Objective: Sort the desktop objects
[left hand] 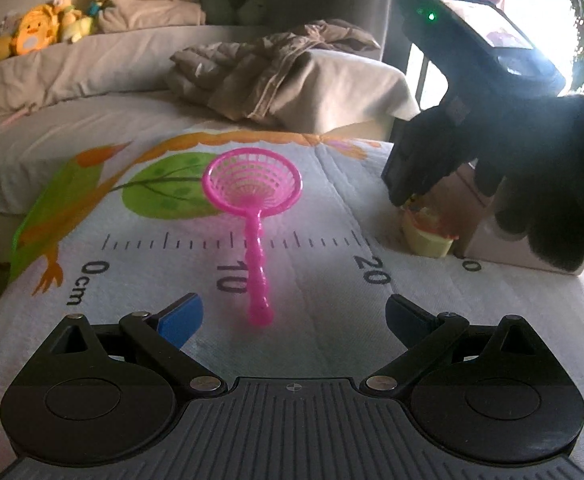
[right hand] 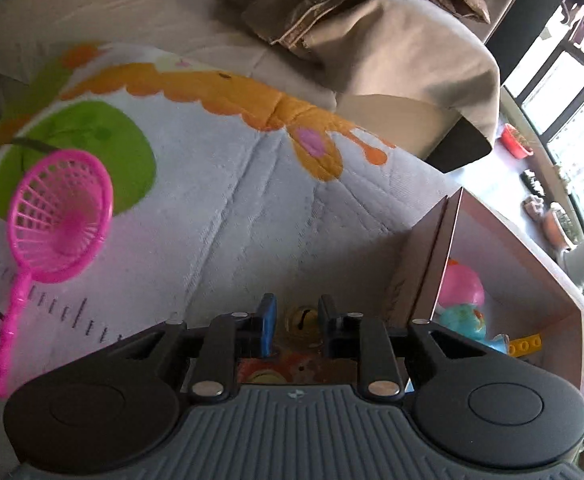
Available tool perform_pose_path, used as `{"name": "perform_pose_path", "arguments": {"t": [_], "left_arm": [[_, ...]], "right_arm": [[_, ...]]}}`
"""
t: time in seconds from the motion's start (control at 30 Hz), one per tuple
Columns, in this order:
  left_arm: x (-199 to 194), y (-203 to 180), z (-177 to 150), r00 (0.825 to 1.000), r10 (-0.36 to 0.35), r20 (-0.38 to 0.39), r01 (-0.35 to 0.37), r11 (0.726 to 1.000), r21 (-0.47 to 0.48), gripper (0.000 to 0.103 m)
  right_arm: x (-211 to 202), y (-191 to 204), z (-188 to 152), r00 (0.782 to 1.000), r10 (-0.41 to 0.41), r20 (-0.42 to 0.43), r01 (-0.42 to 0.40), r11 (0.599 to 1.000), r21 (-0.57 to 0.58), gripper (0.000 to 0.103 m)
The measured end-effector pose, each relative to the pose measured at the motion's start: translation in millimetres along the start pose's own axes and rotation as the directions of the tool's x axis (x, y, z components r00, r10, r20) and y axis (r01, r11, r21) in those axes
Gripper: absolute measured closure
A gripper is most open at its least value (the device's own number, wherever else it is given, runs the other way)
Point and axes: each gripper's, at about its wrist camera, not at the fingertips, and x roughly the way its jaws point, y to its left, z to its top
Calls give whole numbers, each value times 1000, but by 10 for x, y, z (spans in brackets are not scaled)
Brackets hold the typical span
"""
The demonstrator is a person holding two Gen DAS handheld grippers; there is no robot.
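A pink toy net scoop (left hand: 254, 196) lies on the printed mat (left hand: 332, 208), handle toward my left gripper (left hand: 294, 318), which is open and empty just in front of the handle's end. The scoop also shows at the left of the right wrist view (right hand: 58, 220). My right gripper (right hand: 295, 326) is shut on a small yellow and orange toy (right hand: 302, 320), seen in the left wrist view (left hand: 428, 228) resting on the mat beside a box (right hand: 504, 236). The box holds a pink and blue toy (right hand: 462, 300) and a yellow brick (right hand: 526, 346).
A crumpled brown jacket (left hand: 268, 68) lies on a beige couch (left hand: 92, 68) behind the mat. Plush toys (left hand: 44, 28) sit at the far left of the couch. A window sill with pots (right hand: 532, 168) lies to the right.
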Motion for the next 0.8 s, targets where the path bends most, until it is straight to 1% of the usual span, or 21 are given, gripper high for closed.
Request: {"name": "perform_pose_path", "arguments": {"t": [0.2, 0.27, 0.33, 0.47, 0.6, 0.67, 0.7, 0.73, 0.77, 0.8], "left_arm": [[21, 72, 8, 1000, -17, -11, 16, 999, -48, 2], [20, 76, 7, 1000, -18, -11, 18, 998, -55, 2], [20, 76, 8, 1000, -19, -11, 18, 998, -57, 2], [24, 64, 8, 1000, -16, -17, 15, 998, -57, 2], [33, 69, 7, 1000, -16, -24, 14, 998, -61, 2], [40, 65, 9, 1000, -13, -28, 11, 998, -58, 2], [41, 61, 10, 1000, -10, -29, 9, 998, -56, 2], [44, 55, 11, 1000, -7, -31, 6, 999, -53, 2], [48, 49, 10, 999, -4, -32, 3, 999, -49, 2], [51, 43, 11, 999, -1, -35, -1, 999, -45, 2]], "right_arm": [[-109, 119, -96, 1000, -10, -14, 9, 999, -33, 79], [-126, 129, -173, 998, 38, -41, -39, 999, -21, 79], [-209, 139, -291, 998, 48, -32, -49, 998, -29, 79], [-408, 134, -551, 993, 115, -33, -115, 993, -8, 79], [-597, 84, -868, 986, 164, -25, -164, 986, 14, 79], [-700, 34, -1036, 984, 178, -13, -178, 984, 29, 79], [-755, 2, -1110, 984, 180, 1, -180, 983, 39, 77], [-809, -34, -1179, 984, 179, 26, -180, 983, 45, 68], [-870, -66, -1251, 984, 166, 60, -169, 985, 46, 53], [-908, -99, -1306, 985, 147, 93, -152, 987, 50, 34]]}}
